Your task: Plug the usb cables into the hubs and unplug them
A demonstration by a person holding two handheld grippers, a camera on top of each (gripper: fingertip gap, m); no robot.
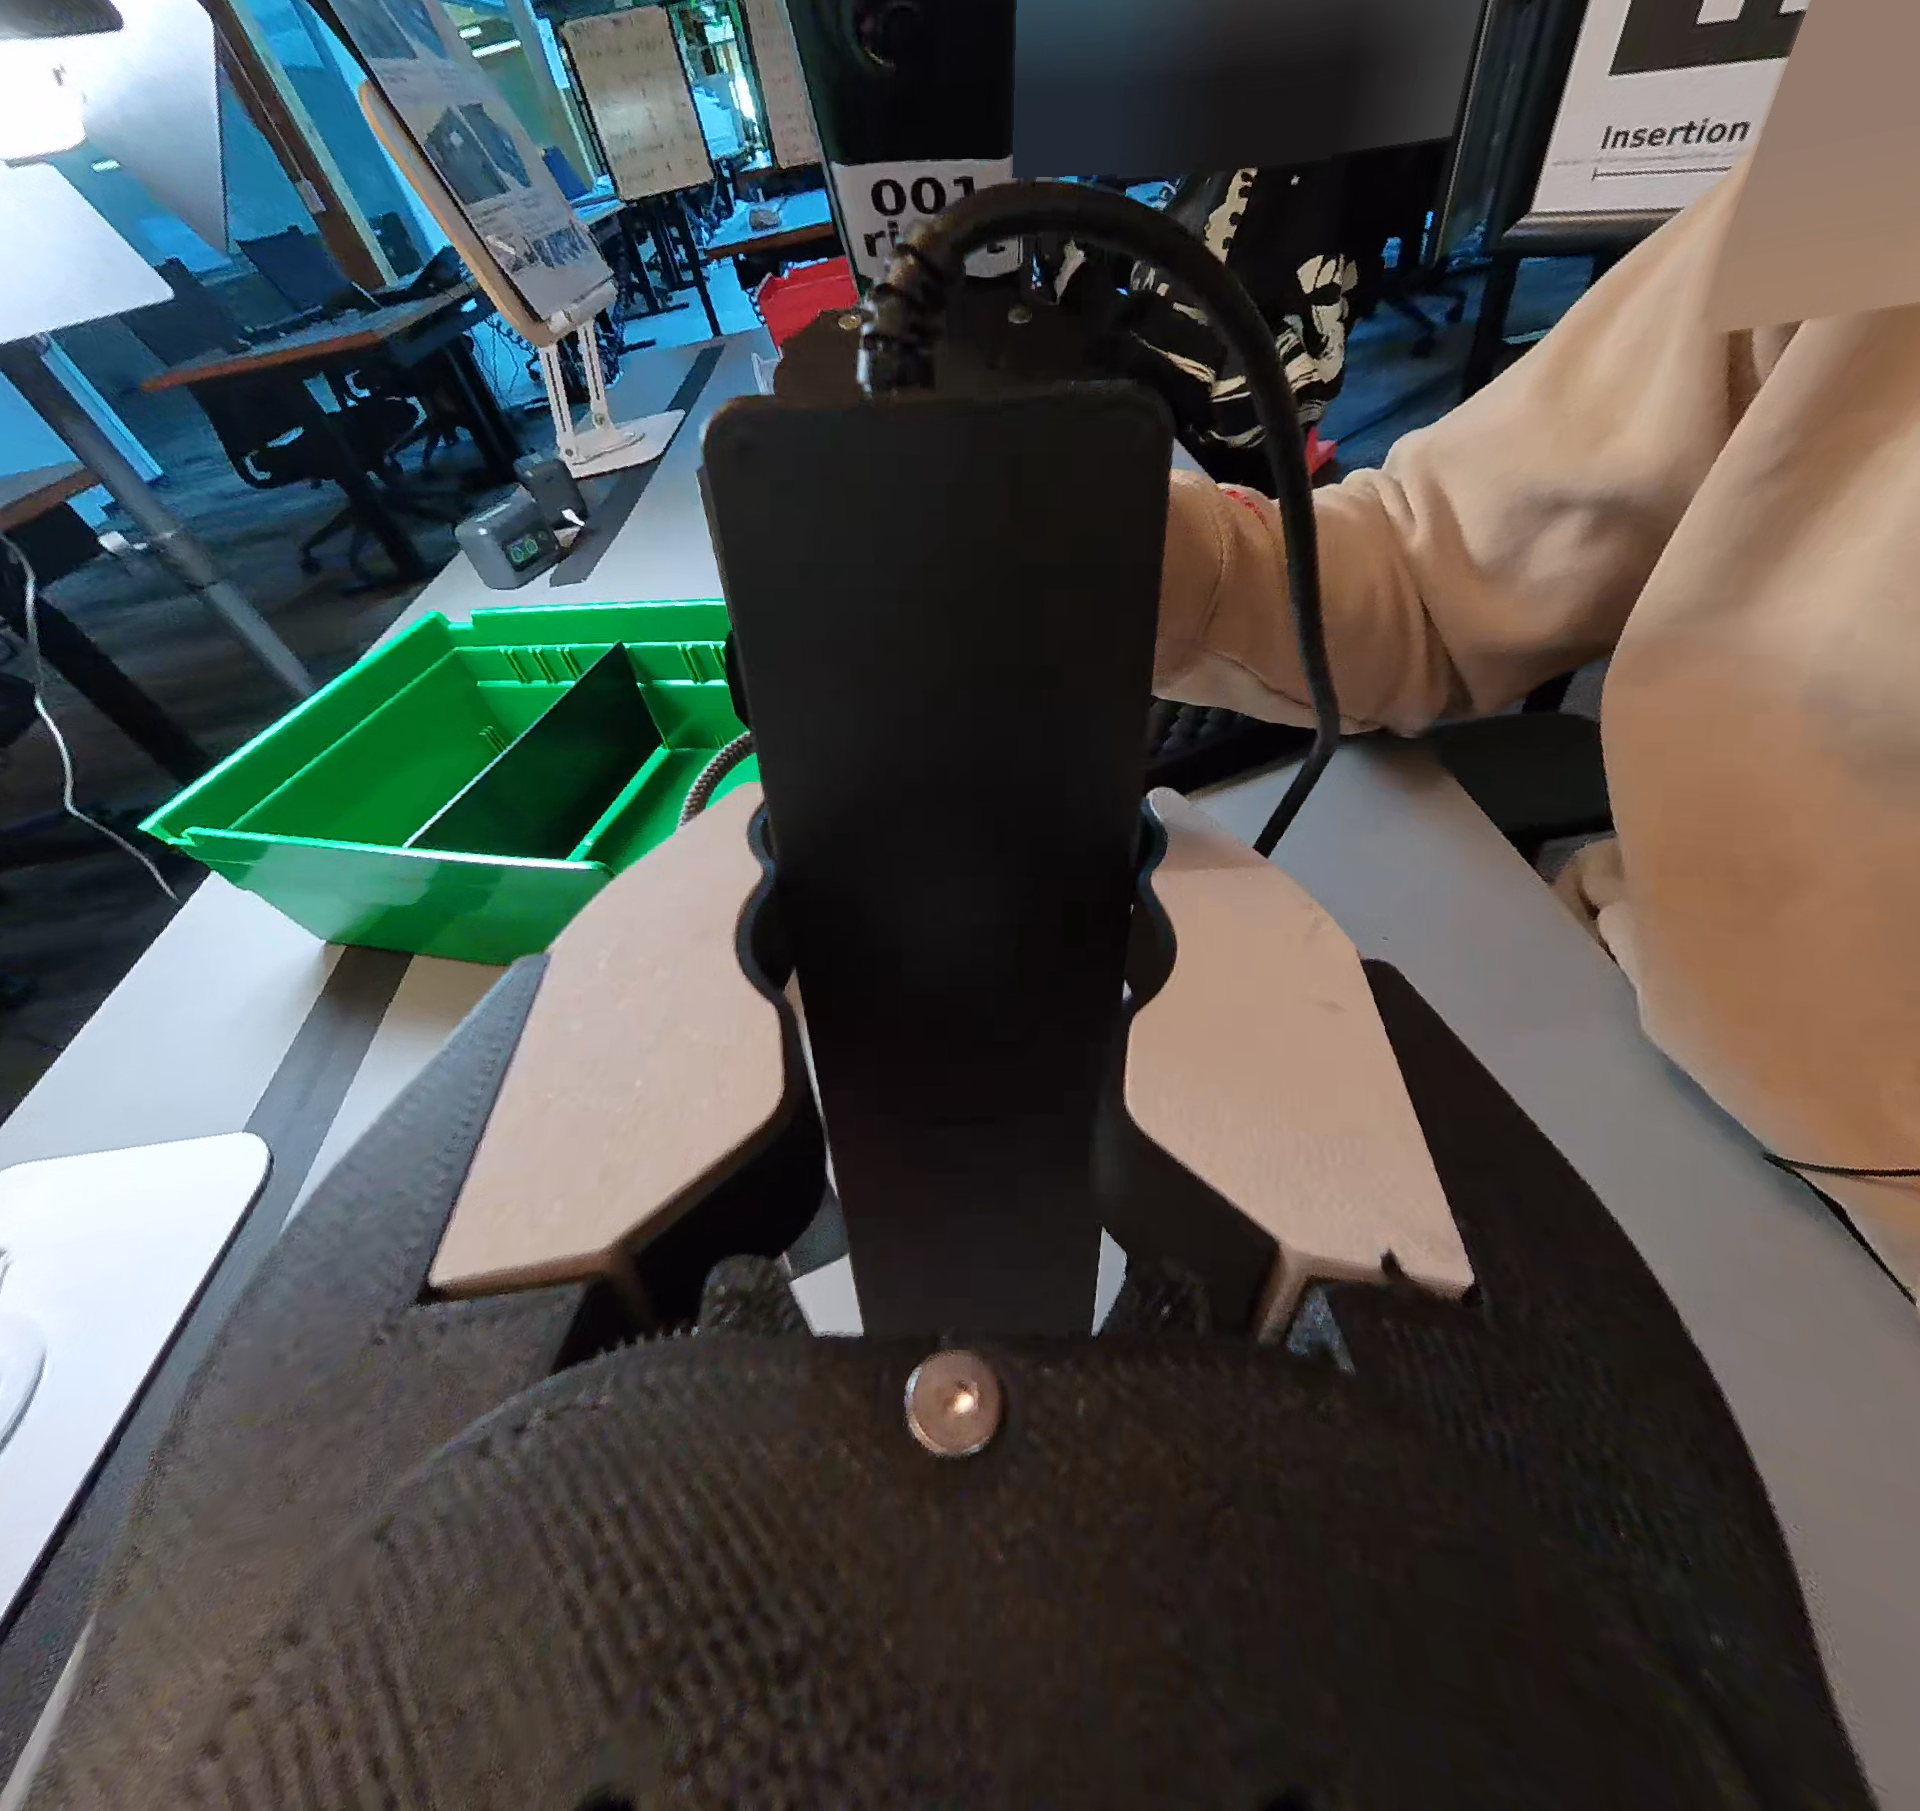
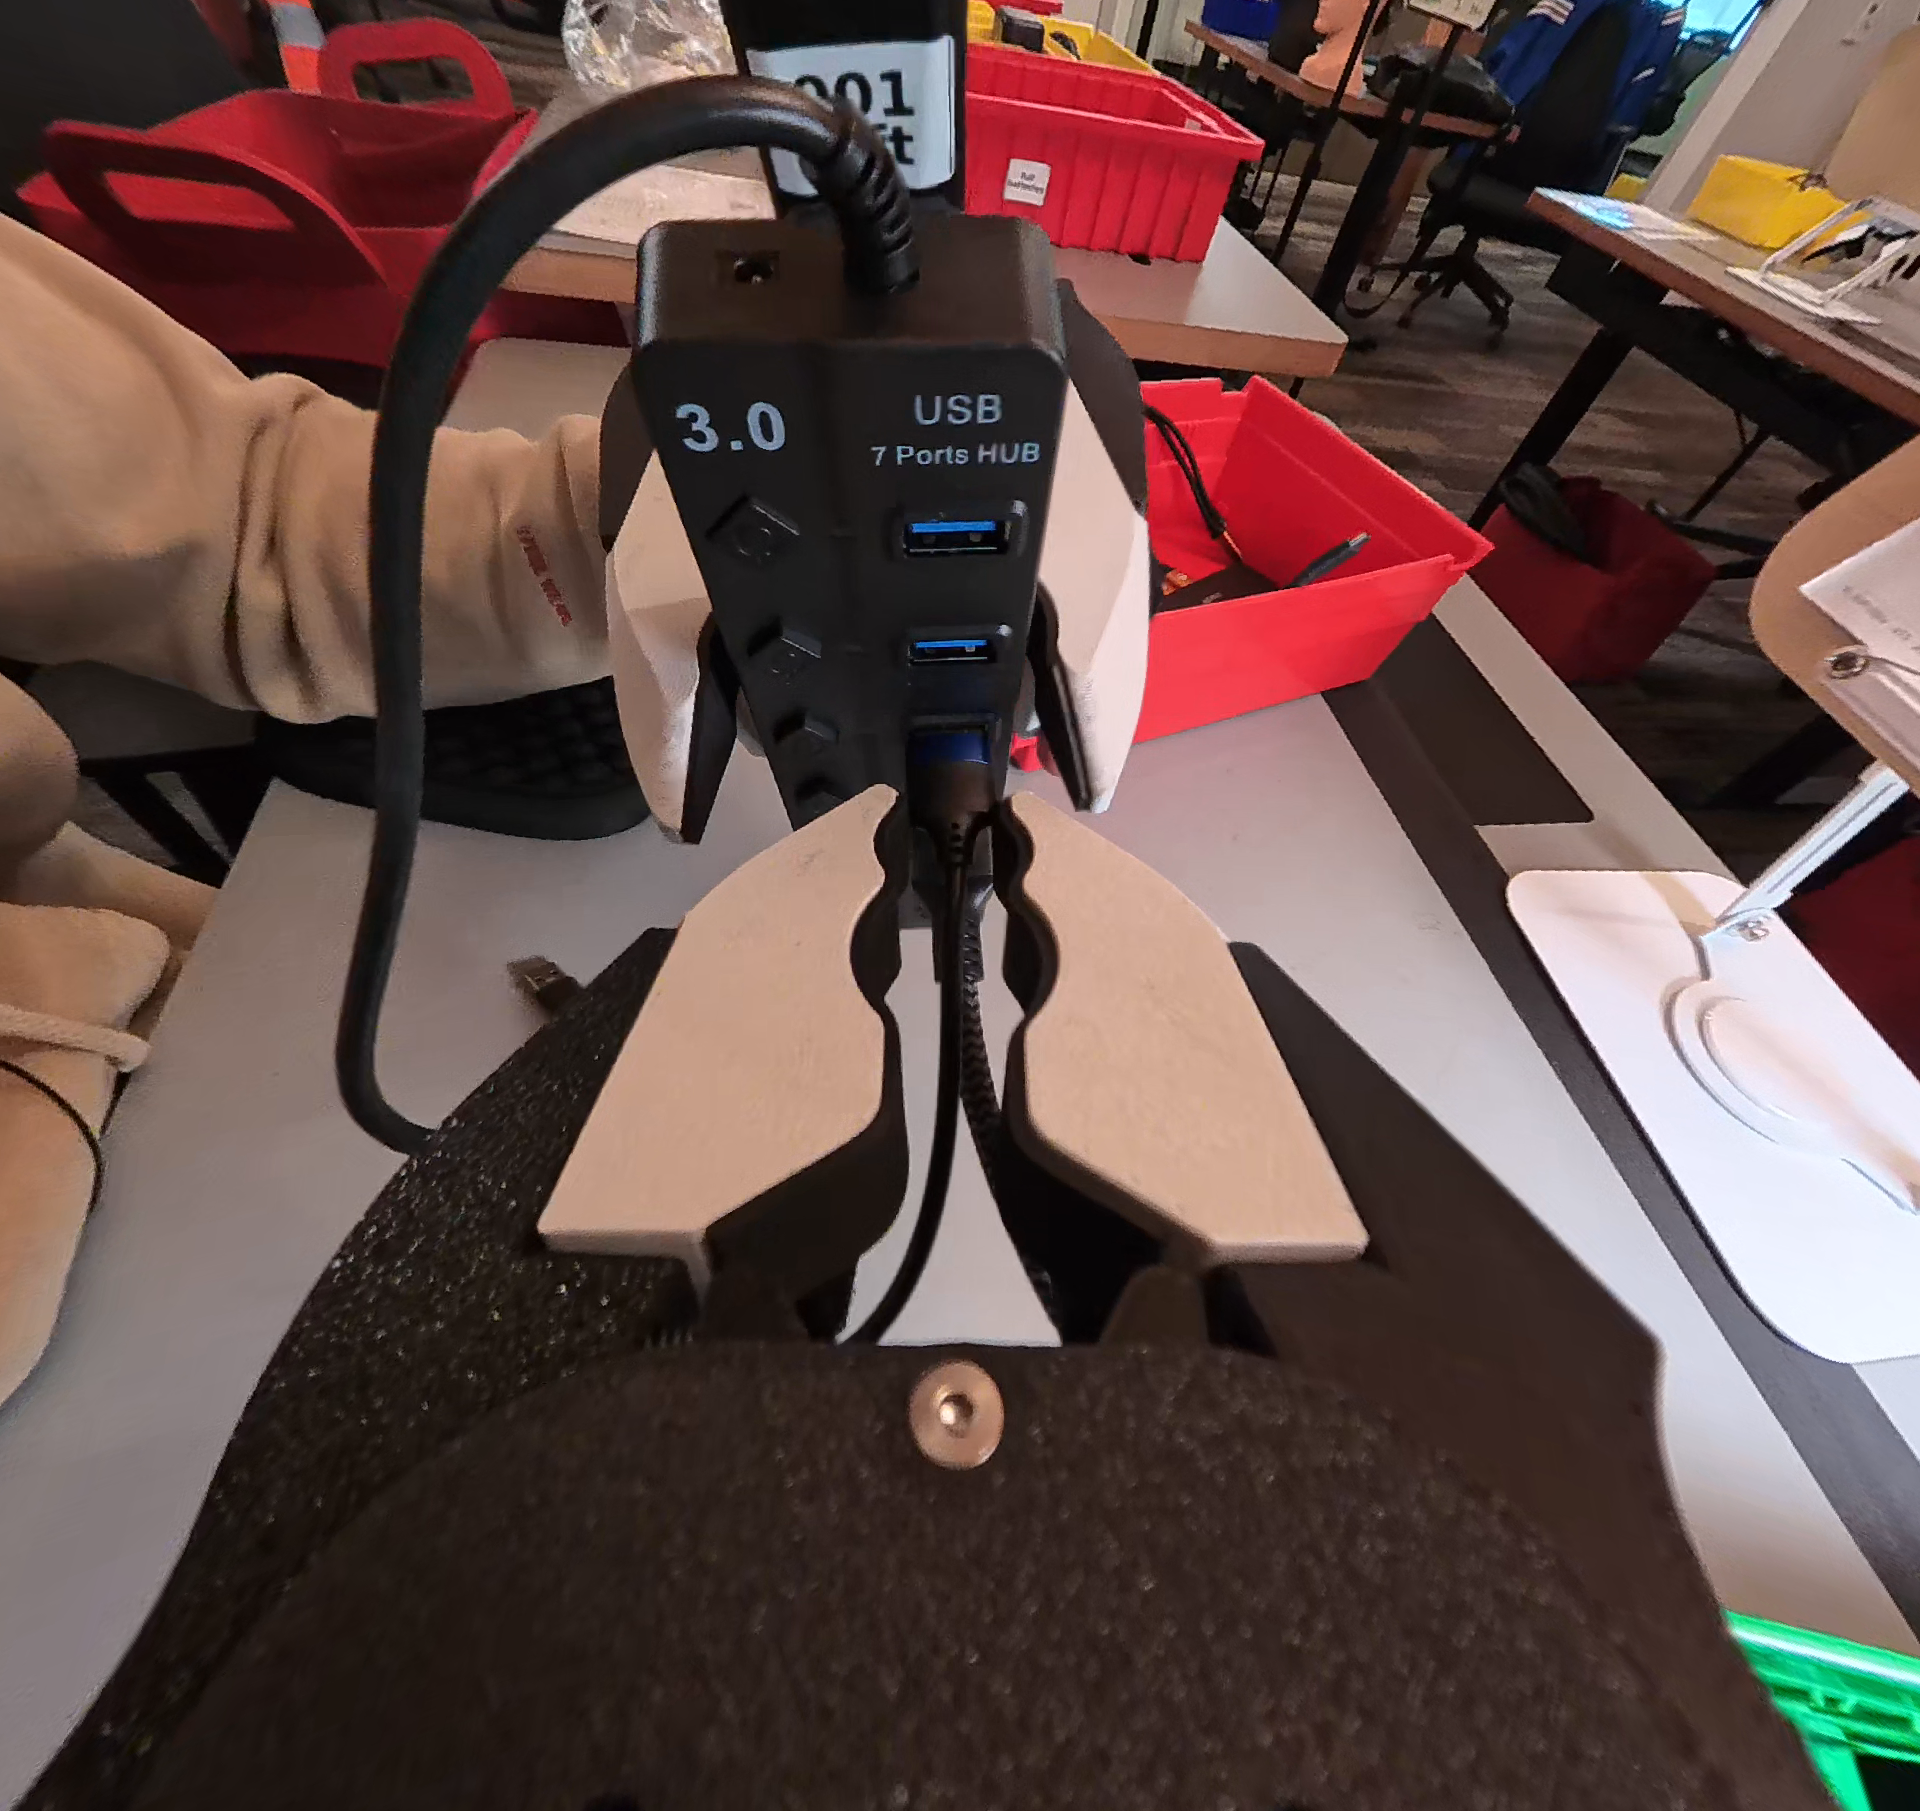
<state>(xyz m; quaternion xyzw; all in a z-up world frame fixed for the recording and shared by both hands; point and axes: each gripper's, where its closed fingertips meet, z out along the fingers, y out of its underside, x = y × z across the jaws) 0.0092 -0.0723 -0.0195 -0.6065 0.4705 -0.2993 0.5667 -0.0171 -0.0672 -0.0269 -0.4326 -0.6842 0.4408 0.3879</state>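
Observation:
My left gripper (image 1: pixel 951 826) is shut on a black multi-port USB hub (image 1: pixel 935 618) and holds it upright above the grey table; that view shows the hub's plain back. The right wrist view shows the hub's port face (image 2: pixel 842 390), with the left gripper's white fingers (image 2: pixel 1112 598) on both its sides. My right gripper (image 2: pixel 951 816) is shut on the plug (image 2: pixel 948 753) of a braided USB cable (image 2: pixel 971 1013). The plug sits in the third blue port from the top. The two ports above it are empty. The hub's own thick black cable (image 2: pixel 405 618) loops down at the left.
A green divided bin (image 1: pixel 416 826) stands on the table left of the hub. A red bin (image 2: pixel 1299 598) with cables stands behind it at the right. A white lamp base (image 2: pixel 1714 1086) lies at the right. A loose USB plug (image 2: pixel 540 977) lies on the table. A person's beige sleeve (image 1: pixel 1558 514) is close.

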